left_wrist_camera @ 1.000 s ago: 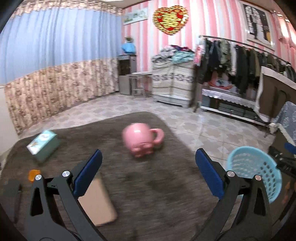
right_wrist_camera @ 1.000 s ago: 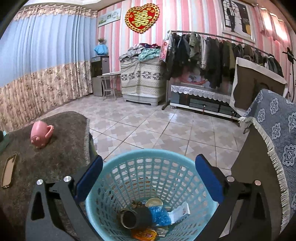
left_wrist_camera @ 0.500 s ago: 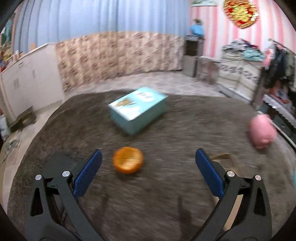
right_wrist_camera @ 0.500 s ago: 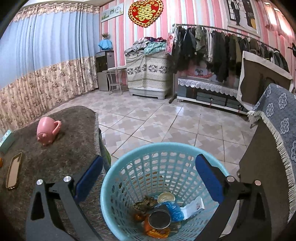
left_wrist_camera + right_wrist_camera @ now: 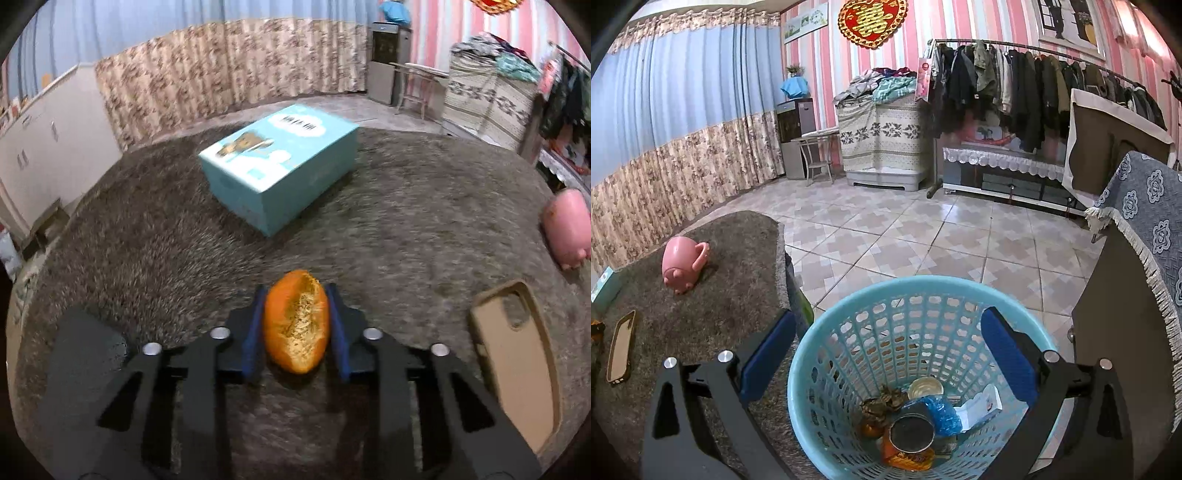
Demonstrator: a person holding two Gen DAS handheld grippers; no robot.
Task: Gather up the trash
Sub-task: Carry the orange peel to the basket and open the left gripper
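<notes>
Pink-and-white striped walls point(image 5: 979, 22); blue curtain with floral lower band point(image 5: 676, 110); beige patterned floor tiles point(image 5: 923, 236); metal clothes rack of dark garments point(image 5: 1015, 85); grey shaggy carpet point(image 5: 424, 221).

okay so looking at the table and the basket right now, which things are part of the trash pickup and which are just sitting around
Part of the job:
- orange peel, gripped in the left claw
- blue basket holding collected trash, under the open right claw

Just lying about:
- teal box
- pink pig mug
- phone case
</notes>
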